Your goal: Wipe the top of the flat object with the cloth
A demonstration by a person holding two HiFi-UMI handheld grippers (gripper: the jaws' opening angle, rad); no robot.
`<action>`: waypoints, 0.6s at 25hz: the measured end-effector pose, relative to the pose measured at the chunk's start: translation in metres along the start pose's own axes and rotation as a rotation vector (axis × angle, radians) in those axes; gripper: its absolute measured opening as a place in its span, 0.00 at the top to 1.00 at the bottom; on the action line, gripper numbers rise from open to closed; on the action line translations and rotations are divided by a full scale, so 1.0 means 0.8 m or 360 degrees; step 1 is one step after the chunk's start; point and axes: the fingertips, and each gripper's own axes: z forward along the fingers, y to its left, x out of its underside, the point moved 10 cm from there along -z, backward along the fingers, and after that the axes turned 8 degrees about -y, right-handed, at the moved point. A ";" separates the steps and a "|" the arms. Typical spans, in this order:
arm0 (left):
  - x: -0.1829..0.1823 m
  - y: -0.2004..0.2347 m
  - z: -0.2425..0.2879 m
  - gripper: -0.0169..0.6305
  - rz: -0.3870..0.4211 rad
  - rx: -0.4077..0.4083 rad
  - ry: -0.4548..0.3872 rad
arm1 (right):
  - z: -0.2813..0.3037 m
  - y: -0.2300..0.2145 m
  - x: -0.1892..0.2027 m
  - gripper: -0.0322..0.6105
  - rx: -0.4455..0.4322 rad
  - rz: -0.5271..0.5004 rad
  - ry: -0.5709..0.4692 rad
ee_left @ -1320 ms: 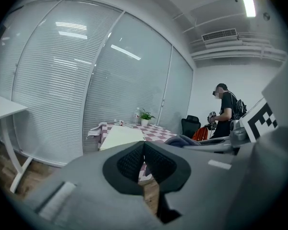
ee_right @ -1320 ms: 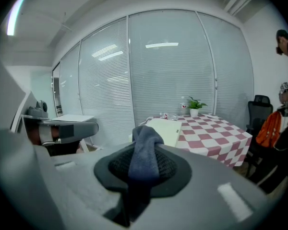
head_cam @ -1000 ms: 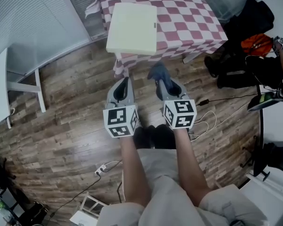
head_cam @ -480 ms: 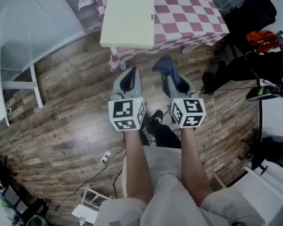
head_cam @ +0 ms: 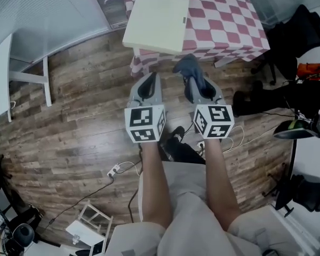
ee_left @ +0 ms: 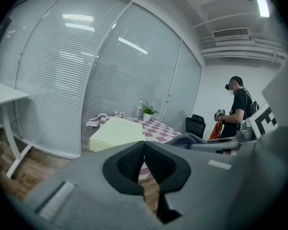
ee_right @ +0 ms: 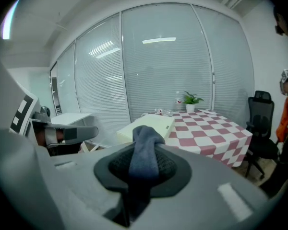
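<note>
A flat cream-coloured box [head_cam: 157,21] lies on the near left part of a table with a red-and-white checked cloth [head_cam: 224,20]; it also shows in the left gripper view as the cream box [ee_left: 116,132] and in the right gripper view as the same box [ee_right: 146,125]. My right gripper [head_cam: 191,79] is shut on a blue-grey cloth [head_cam: 185,68], which stands up between its jaws as a folded wad [ee_right: 144,152]. My left gripper [head_cam: 148,84] is shut with nothing in it. Both grippers hang over the wooden floor, short of the table.
A white desk [head_cam: 0,79] stands at the left. Cables and a power strip [head_cam: 113,170] lie on the wooden floor. Black office chairs [head_cam: 301,28] and another person [ee_left: 237,109] are at the right. A potted plant [ee_right: 190,101] and small items sit at the table's far end.
The table and the cream box have shifted a little to the right and nearer in the head view. Both grippers keep their hold and stay side by side.
</note>
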 end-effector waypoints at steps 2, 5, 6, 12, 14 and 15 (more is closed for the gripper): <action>-0.008 -0.007 -0.004 0.96 0.0020 -0.0041 -0.0027 | 0.001 -0.003 -0.011 0.84 -0.0051 -0.0011 -0.0033; -0.020 -0.020 -0.010 0.96 0.0055 -0.0098 -0.0066 | 0.000 -0.009 -0.027 0.84 -0.0120 -0.0026 -0.0082; -0.023 -0.024 -0.011 0.96 0.0074 -0.0122 -0.0071 | 0.000 -0.012 -0.032 0.84 -0.0142 -0.0032 -0.0097; -0.039 -0.046 -0.015 0.96 0.0165 -0.0267 -0.0107 | -0.002 -0.034 -0.058 0.84 -0.0249 -0.0064 -0.0192; -0.042 -0.050 -0.010 0.96 0.0167 -0.0277 -0.0123 | 0.000 -0.043 -0.065 0.84 -0.0253 -0.0064 -0.0211; -0.044 -0.050 -0.005 0.96 0.0167 -0.0277 -0.0126 | 0.003 -0.048 -0.068 0.84 -0.0251 -0.0062 -0.0218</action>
